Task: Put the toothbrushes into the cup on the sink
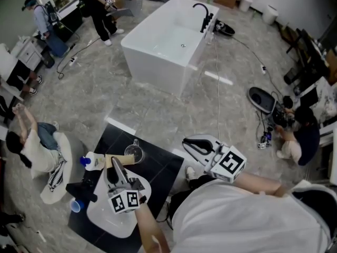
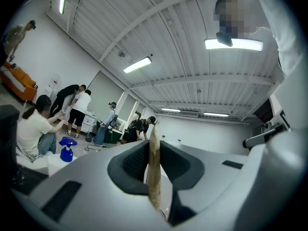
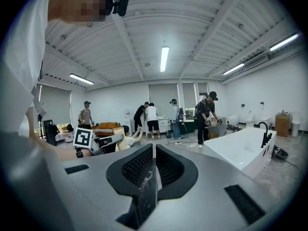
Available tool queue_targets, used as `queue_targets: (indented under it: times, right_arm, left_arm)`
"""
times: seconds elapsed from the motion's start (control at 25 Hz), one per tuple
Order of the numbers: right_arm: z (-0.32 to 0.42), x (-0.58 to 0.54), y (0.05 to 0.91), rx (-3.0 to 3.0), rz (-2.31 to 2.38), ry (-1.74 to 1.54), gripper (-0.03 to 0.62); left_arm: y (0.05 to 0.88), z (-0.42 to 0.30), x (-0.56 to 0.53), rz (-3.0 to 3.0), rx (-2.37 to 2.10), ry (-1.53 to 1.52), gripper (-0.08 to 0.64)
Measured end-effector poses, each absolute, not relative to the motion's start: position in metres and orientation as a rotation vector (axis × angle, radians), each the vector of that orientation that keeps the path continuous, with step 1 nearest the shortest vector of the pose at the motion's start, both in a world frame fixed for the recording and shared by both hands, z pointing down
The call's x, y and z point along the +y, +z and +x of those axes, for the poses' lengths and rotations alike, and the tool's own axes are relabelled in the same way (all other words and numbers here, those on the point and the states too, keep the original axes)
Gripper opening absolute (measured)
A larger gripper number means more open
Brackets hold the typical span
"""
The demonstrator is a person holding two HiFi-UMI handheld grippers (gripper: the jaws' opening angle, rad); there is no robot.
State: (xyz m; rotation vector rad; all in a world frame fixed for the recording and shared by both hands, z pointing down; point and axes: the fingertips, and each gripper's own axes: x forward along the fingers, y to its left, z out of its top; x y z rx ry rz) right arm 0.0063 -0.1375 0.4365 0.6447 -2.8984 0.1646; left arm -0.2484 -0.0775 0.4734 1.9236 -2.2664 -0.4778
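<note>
Tan, slim toothbrush (image 2: 154, 170) handle

Cup (image 1: 134, 153) stands on the counter (image 1: 158, 167) behind the sink (image 1: 105, 223), bottle (image 1: 92, 161) at its left.

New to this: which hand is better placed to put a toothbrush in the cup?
Left gripper: its fingers pinch a toothbrush close to the cup; right gripper is off the sink, empty.
</note>
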Motion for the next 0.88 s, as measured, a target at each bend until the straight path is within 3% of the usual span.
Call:
queue_targets:
  times: [0.88]
  right_arm:
    - [0.017, -0.143, 0.442, -2.874, 0.65, 0.192, 0.046]
  left_arm:
    - [0.484, -0.248, -0.088, 1.918, -2.276, -0.447, 0.06]
